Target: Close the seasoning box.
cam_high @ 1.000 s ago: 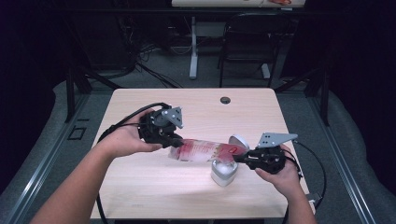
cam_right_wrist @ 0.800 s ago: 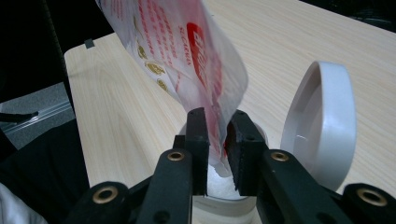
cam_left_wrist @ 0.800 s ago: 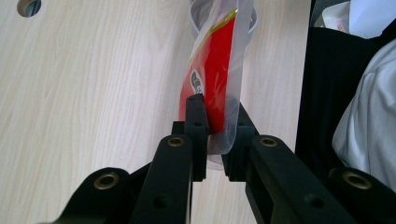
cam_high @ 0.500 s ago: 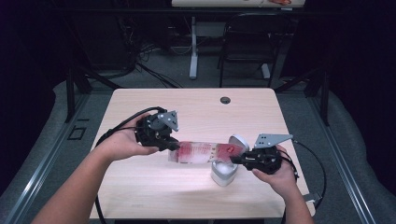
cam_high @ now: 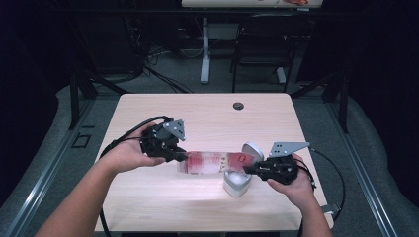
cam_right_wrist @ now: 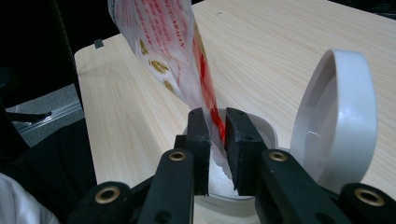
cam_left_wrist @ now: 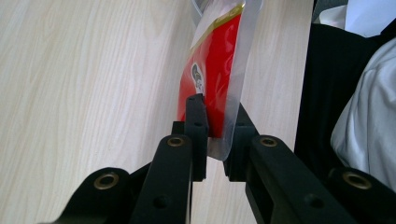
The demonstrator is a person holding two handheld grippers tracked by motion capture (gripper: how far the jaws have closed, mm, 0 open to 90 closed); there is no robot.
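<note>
Directly beneath the packet (cam_high: 210,162): an open-lidded white container (cam_high: 236,182).

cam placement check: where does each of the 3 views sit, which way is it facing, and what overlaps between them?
High view: fixed above the person's side, looking forward and down on the table; both forearms enter from the bottom, left gripper and right gripper each clamping an end of the red-printed bag.
Left gripper view: rides the left gripper, looking along its fingers at the bag.
Right gripper view: rides the right gripper, looking over the open white container.
Shared: the bag and the tabletop appear in all three.
</note>
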